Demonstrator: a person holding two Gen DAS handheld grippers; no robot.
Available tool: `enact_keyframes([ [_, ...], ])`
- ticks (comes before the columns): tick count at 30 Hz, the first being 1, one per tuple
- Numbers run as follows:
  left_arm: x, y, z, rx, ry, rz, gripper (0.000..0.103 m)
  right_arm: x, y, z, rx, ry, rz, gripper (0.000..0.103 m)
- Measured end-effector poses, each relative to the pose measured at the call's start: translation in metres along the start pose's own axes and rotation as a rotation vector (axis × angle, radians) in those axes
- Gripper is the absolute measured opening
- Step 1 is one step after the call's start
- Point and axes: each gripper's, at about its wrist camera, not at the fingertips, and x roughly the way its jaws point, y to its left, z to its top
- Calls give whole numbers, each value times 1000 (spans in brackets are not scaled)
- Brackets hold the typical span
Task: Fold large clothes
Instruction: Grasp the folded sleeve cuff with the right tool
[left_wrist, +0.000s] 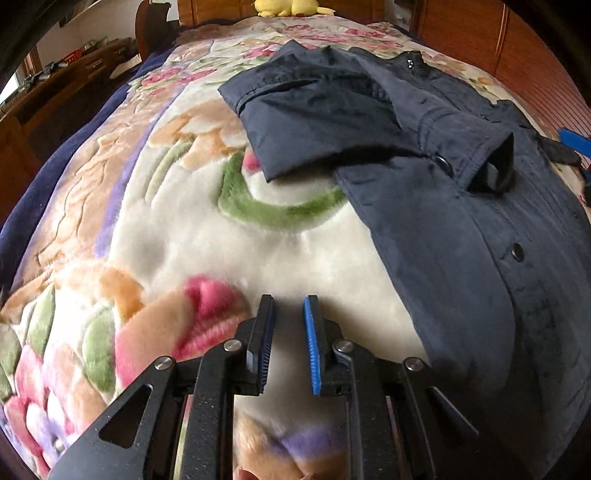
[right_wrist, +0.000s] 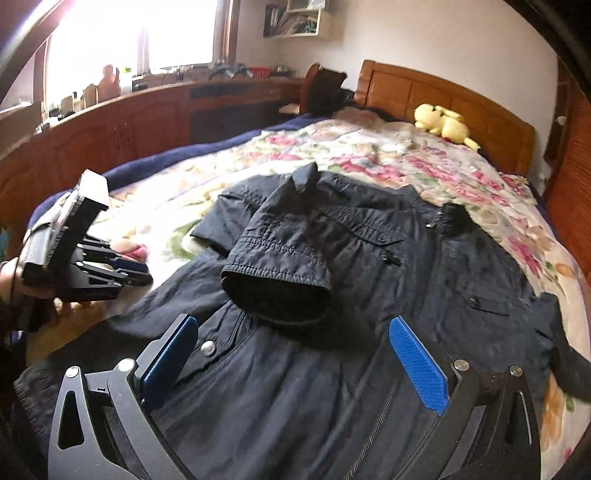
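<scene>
Jacket (right_wrist: 332, 258), dark navy, lies spread on the flowered blanket (left_wrist: 166, 221) of the bed, one sleeve (right_wrist: 280, 254) folded over its chest. The right gripper (right_wrist: 295, 362) hovers above its lower front, jaws wide open. The left gripper (left_wrist: 288, 332), over the blanket beside the jacket, has jaws narrowly apart, holding nothing. A yellow plush toy (right_wrist: 443, 125) sits by the headboard (right_wrist: 424, 92).

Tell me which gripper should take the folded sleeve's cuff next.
Right, probably. The right gripper hangs wide open directly over the jacket, with the sleeve cuff just ahead between its fingers. The left gripper is off the jacket over the floral blanket, jaws nearly closed.
</scene>
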Motion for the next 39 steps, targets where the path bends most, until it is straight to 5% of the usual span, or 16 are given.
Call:
enact_keyframes([
  [12,19,21,28,-32,-39,35,18,70,4,22,-47,108,85,96],
  [16,19,23,28,-35,-46,28,18,92,5,20,-78,169,52,88],
  [19,17,23,28,-40,-52,21,18,100,-1,23,-61,172,65,69],
  [21,16,23,27,-44,-57,15,18,104,-5,27,-57,170,47,30],
  [24,9,23,27,-45,-67,9,18,95,-12,28,-25,133,51,8],
  [39,-45,-18,20,33,-145,2,21,-26,-68,-25,179,-76,5,4],
])
